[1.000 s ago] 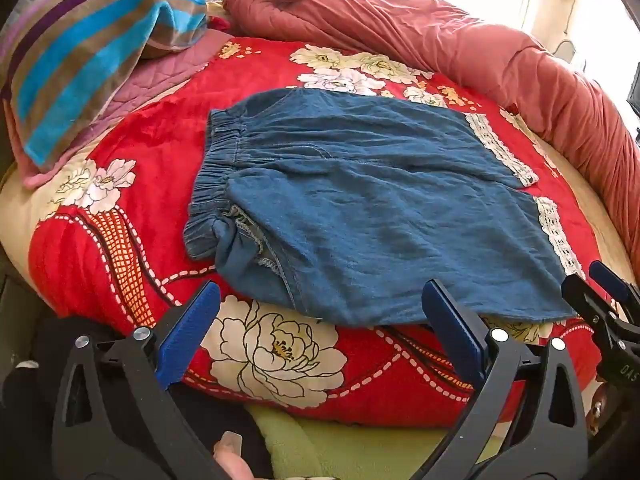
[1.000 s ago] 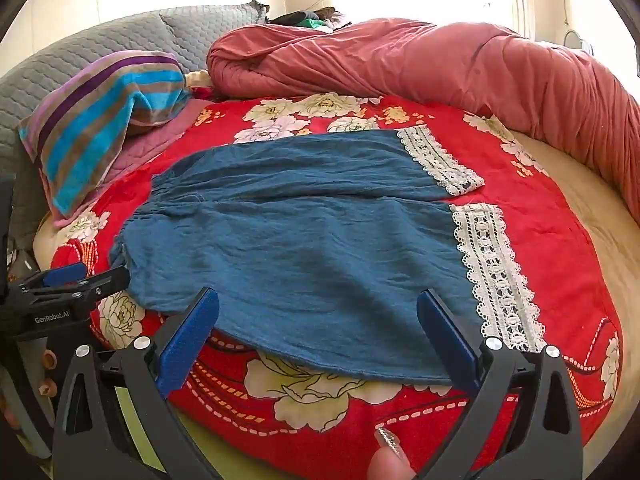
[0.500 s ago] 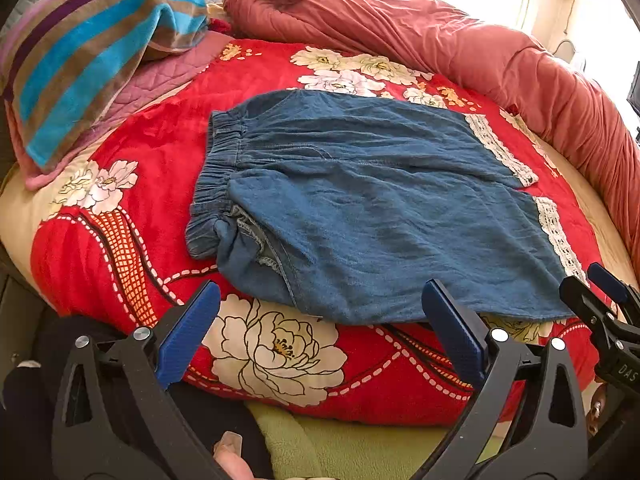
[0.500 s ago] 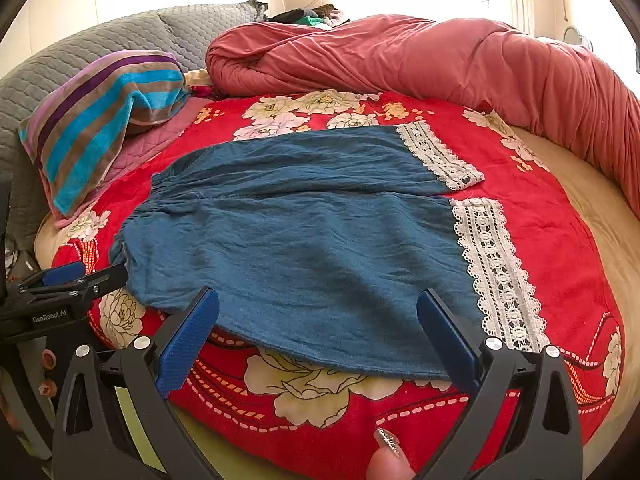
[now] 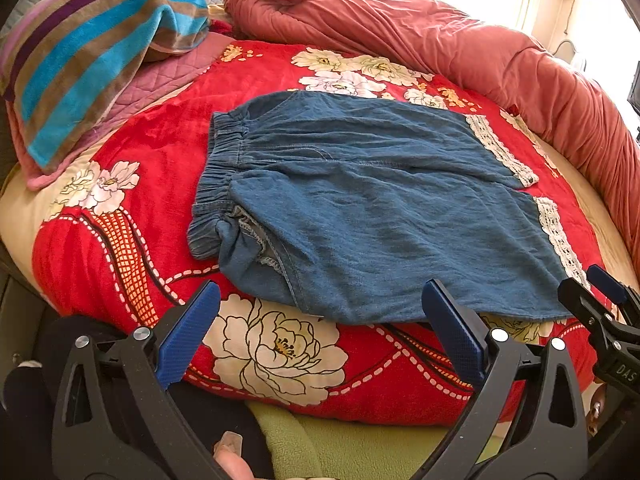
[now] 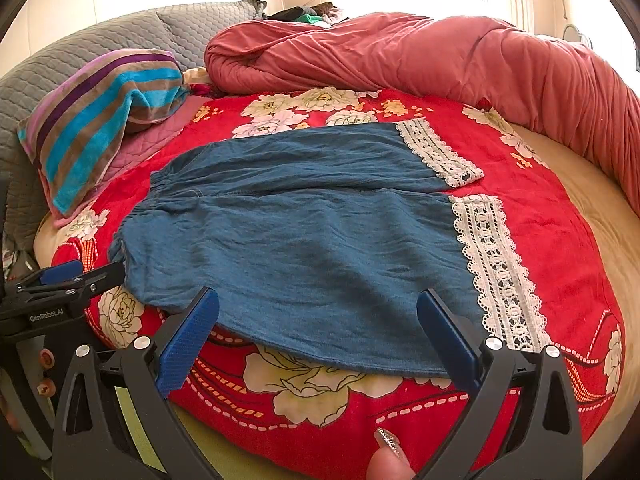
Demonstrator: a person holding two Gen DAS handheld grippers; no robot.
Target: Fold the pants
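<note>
Blue denim pants (image 5: 360,208) with white lace cuffs (image 6: 496,264) lie flat on the red flowered blanket (image 5: 160,136), waistband (image 5: 218,176) to the left, both legs side by side. They also show in the right wrist view (image 6: 320,240). My left gripper (image 5: 320,332) is open and empty, just short of the pants' near edge by the waist end. My right gripper (image 6: 318,332) is open and empty, over the near edge of the near leg. Each gripper shows at the edge of the other's view, the right one (image 5: 600,300) and the left one (image 6: 72,276).
A striped towel (image 5: 88,52) lies on a pink quilted pad at the far left. A rolled red-pink duvet (image 6: 420,56) runs along the back and right. Grey pillows (image 6: 120,36) sit at the back left. A green cover (image 5: 340,444) hangs below the bed's near edge.
Both grippers have crept slightly closer to the bed; the pants sit a little lower in both views. Both grippers stay open.
</note>
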